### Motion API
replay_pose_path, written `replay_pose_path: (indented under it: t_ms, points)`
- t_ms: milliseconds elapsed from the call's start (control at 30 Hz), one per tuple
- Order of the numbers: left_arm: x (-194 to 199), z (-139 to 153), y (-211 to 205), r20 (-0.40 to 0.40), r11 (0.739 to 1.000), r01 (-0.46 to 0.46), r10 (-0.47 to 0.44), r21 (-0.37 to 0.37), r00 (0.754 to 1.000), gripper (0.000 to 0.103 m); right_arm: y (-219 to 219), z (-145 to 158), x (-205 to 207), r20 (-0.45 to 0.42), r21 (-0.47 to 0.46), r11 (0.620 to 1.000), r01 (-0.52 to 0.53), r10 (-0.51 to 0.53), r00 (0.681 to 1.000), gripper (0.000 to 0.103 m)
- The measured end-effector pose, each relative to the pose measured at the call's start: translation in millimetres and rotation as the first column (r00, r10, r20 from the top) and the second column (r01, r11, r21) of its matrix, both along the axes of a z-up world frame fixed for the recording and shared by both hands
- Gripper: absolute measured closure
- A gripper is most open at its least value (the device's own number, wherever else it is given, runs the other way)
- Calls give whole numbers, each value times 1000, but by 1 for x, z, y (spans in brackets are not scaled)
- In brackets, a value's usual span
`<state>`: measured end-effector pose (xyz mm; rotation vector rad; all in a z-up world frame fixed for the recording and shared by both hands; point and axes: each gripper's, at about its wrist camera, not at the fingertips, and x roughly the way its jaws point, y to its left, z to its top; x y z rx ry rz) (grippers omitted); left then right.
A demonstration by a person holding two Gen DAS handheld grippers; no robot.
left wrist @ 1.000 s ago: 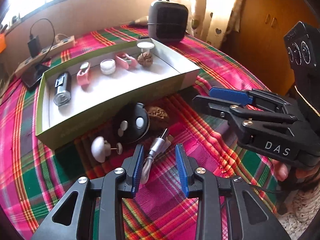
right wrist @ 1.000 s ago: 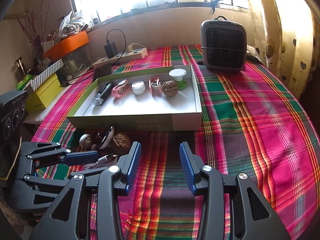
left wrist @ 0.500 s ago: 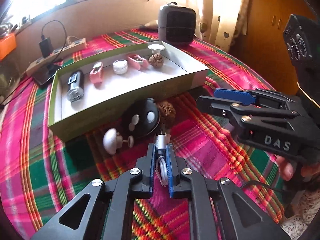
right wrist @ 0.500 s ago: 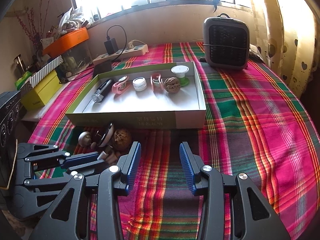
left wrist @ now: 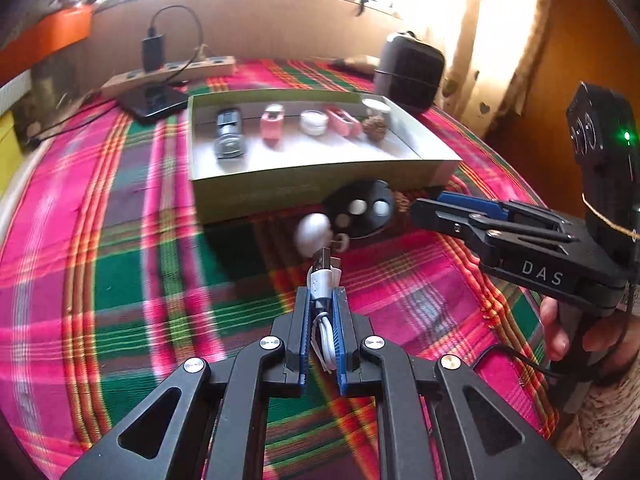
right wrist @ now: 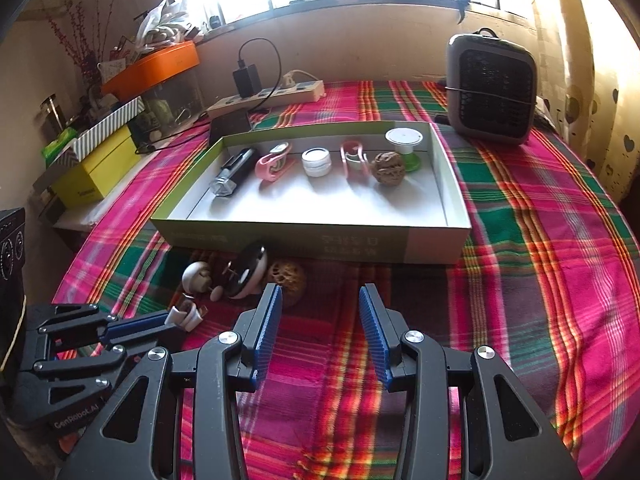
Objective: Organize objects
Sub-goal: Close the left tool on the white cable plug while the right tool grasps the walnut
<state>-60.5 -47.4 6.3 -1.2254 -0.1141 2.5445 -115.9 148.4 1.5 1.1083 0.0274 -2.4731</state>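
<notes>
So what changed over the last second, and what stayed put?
The left gripper closed its fingers on the coiled white USB cable and lifted it off the plaid cloth; a second ago it was open around the cable. The right gripper stayed partly open and empty. The box and its six items, the black round device and the walnut in front of it did not move.

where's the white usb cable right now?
Clamped between the pads of the left gripper: the white USB cable pokes out past the fingertips, just in front of the white knob and black disc, short of the box.
</notes>
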Motion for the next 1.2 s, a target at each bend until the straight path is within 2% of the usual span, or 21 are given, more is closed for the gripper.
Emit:
replay_pose_path:
  t_ms: [400,567,900,1033,1200]
  points:
    - [-5,-2,-11,13,998,-13,12,61,1000,93,-21,-6,-9,22,29,999,-45,44,999,61]
    - [-5,-2,-11,14,998,-12,11,65,1000,93,-24,-10,-16,52,44,998,-41,39,998,61]
    - [-6,-3,-10,14,998,8,-9,64,1000,92,-25,-10,-17,49,50,998,-35,33,998,61]
    - [-6,-2,-7,11,998,17,-17,53,1000,92,-23,-11,-17,44,67,998,-14,11,999,71]
    - [-6,-1,-6,5,999,20,-21,41,1000,89,-22,-11,-14,41,76,997,-25,21,999,71]
